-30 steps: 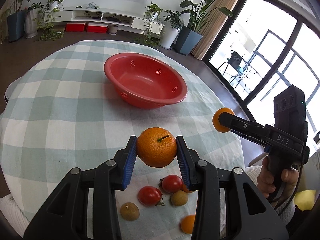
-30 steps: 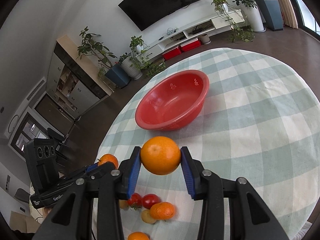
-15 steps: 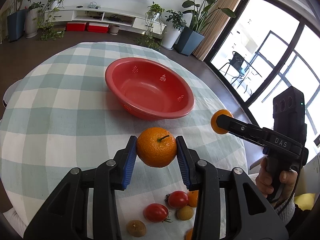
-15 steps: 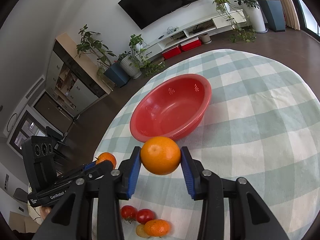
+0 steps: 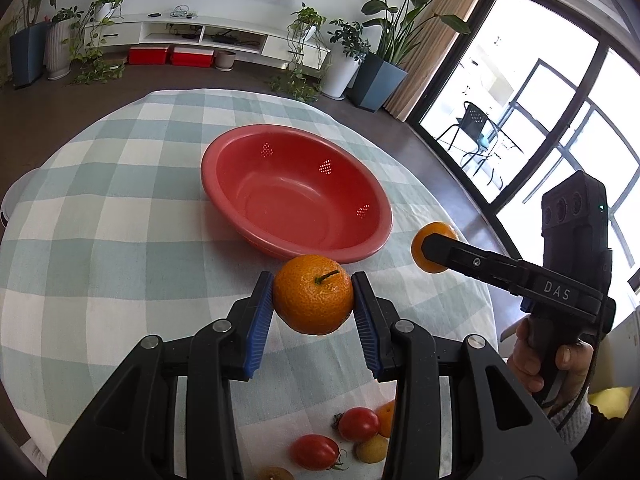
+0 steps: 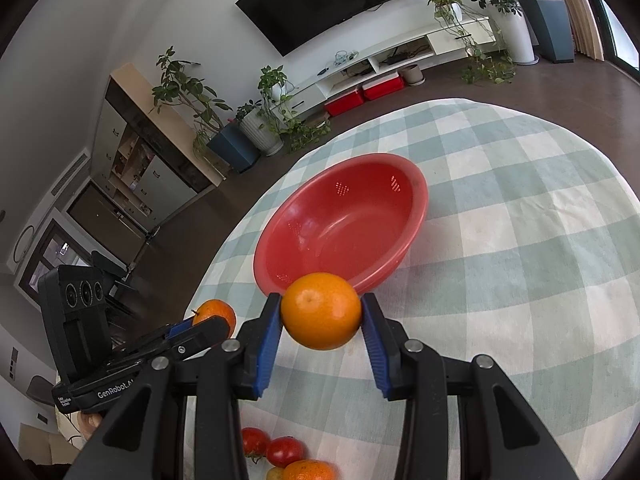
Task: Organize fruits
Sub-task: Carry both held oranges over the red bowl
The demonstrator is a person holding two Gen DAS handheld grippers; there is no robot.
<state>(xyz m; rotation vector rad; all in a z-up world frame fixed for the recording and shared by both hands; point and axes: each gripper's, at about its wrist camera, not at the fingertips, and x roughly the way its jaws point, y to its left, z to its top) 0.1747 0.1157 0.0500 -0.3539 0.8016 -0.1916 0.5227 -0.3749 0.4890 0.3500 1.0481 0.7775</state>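
Left wrist tool [image 5: 313, 307]: clamped across a stemmed orange [image 5: 313, 300], firm, light, bruisable.
Right tool [image 6: 321, 318]: pinched the smooth orange [image 6: 321, 311] mid-girth, short of the red bowl [image 6: 416, 216].

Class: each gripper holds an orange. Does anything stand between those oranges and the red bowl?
Nothing visible does. The left gripper's orange and the right gripper's orange hang just short of the red bowl, which is empty.
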